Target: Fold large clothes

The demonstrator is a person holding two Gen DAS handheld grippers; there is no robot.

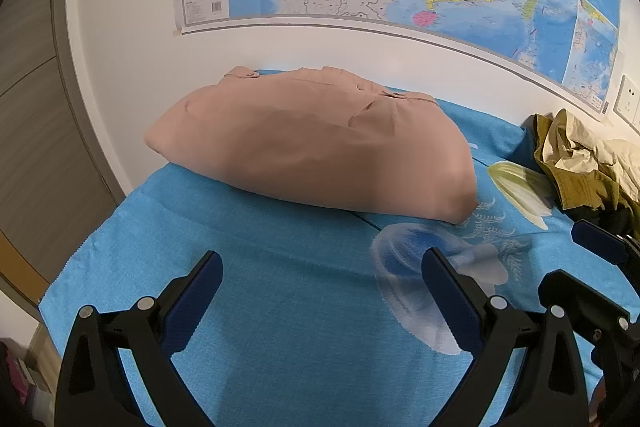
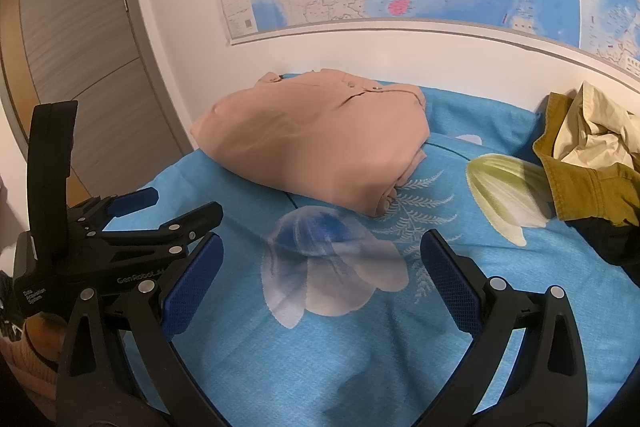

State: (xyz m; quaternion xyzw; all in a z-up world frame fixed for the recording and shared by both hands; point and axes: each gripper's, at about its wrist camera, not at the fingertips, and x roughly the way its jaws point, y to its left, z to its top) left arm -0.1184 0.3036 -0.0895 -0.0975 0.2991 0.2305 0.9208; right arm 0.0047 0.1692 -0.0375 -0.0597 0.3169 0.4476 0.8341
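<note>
Both tools hover over the bed (image 1: 280, 307), jaws spread and pinching nothing: left tool (image 1: 322, 301), right tool (image 2: 320, 283). That reads as a release, since the pink garment (image 1: 312, 147) looks already folded. It lies at 12 o'clock from both tools, near the wall, a compact bundle with smooth top, buttoned band along the far edge. At 2 o'clock, an olive heap (image 2: 584, 155) waits crumpled, probably next.
</note>
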